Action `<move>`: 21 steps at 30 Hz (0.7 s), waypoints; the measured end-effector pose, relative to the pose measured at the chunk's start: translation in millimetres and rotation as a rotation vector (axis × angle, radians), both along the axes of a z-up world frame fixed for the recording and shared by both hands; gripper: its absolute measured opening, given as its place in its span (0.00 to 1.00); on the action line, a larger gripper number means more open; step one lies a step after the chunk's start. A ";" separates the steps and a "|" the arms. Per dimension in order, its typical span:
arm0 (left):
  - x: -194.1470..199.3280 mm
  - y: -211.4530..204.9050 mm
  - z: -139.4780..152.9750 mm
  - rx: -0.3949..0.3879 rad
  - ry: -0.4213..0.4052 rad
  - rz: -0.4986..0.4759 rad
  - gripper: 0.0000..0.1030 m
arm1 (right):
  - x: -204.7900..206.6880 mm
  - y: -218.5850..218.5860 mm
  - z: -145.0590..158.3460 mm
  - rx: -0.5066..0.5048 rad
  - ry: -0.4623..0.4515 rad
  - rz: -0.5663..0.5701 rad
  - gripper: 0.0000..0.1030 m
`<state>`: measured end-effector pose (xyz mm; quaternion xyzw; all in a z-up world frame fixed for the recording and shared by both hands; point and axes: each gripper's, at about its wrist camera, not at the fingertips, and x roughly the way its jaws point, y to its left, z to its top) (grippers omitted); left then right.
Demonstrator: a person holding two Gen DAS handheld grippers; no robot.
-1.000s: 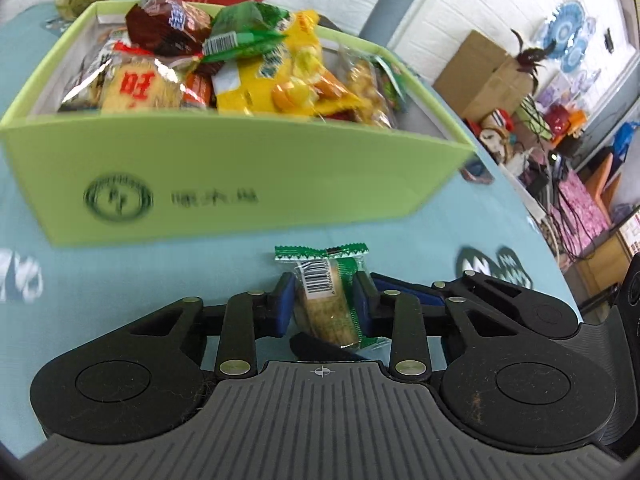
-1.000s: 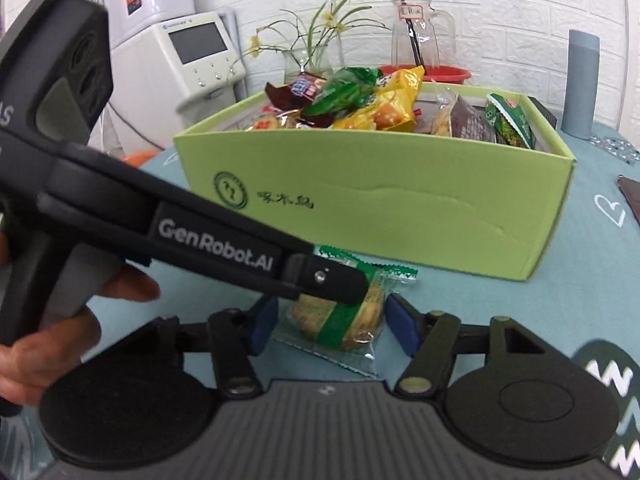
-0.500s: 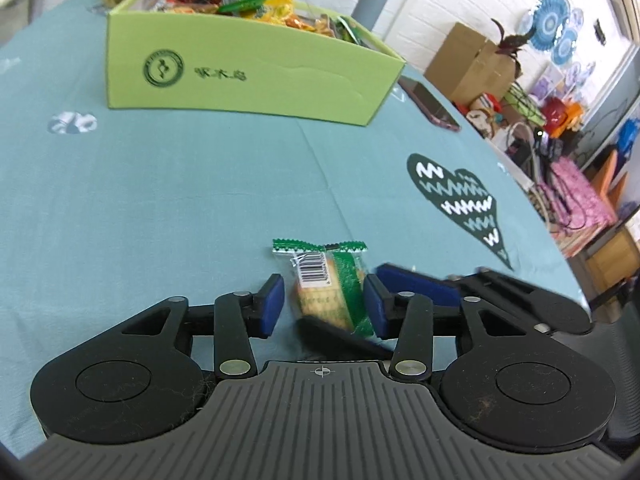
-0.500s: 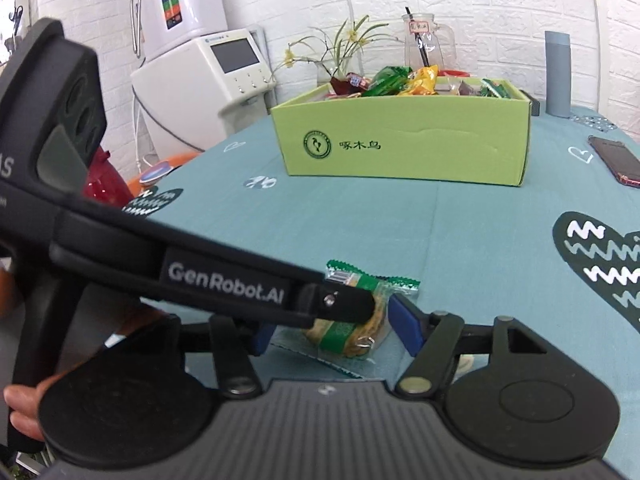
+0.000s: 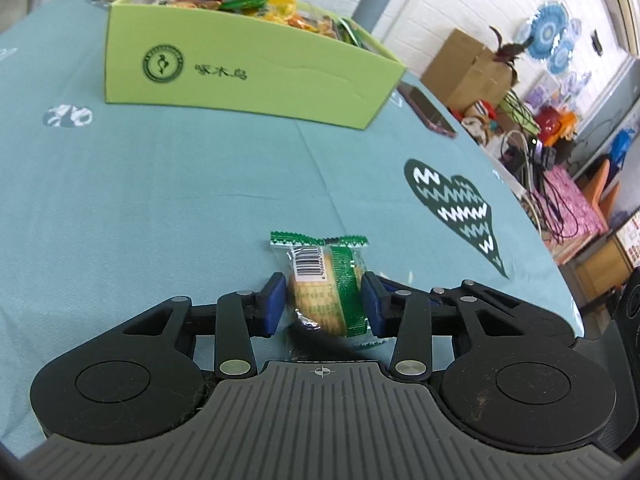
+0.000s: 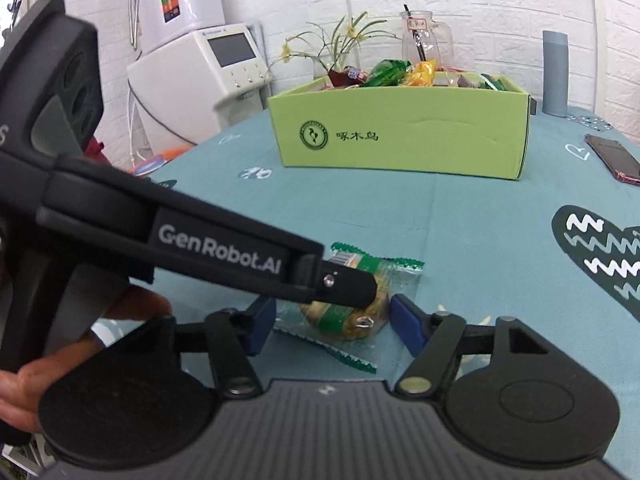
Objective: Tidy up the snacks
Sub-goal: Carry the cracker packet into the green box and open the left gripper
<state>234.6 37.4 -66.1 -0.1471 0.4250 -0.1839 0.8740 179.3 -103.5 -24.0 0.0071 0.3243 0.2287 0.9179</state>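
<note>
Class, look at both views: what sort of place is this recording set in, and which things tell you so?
Probably a lived-in home room, not a lab: a patterned tablecloth carrying a snack box, a water dispenser against the brick wall, and cardboard boxes among household clutter.

One box (image 5: 256, 80), one loose snack (image 5: 324, 288), perhaps one phone (image 6: 612, 158).

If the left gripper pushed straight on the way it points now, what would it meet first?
The left gripper, jaws closing around the green-wrapped biscuit packet, would likely drive it into the teal tablecloth; the lime cardboard box sits farther off.
</note>
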 end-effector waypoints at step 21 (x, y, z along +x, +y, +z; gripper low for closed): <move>228.0 -41.5 116.1 0.062 -0.212 -0.012 0.18 | 229.7 -45.0 89.4 -0.024 -0.212 -0.046 0.63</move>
